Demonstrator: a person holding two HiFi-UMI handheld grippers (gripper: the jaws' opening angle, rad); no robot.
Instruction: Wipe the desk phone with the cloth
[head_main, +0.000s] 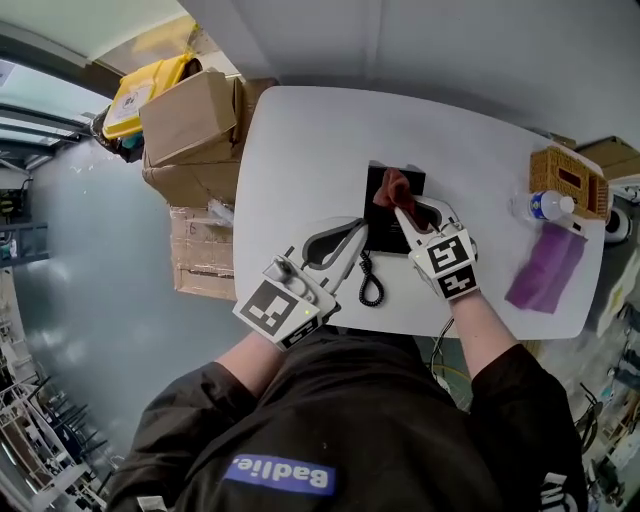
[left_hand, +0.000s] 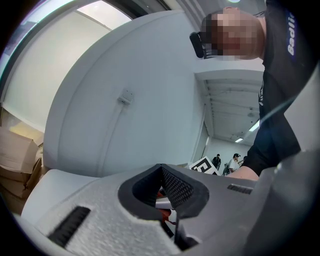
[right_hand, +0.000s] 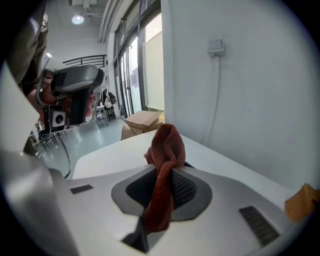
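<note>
Head view: right gripper (head_main: 402, 205) is clenching a red cloth (head_main: 397, 186) over the black phone (head_main: 380, 218) at mid-table (head_main: 300, 150). Left gripper (head_main: 355, 235) is sitting just beside the phone, near its cord (head_main: 371, 280). A wicker basket (head_main: 566, 176) is standing at the table's right end, contents unclear.

Left gripper view: jaws are lying together, seemingly on nothing.

Right gripper view: jaws are pinching the cloth (right_hand: 165, 142).

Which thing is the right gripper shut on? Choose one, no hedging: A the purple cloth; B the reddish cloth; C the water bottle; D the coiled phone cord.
B: in the right gripper view the reddish cloth stands pinched between the jaws of the right gripper.
</note>
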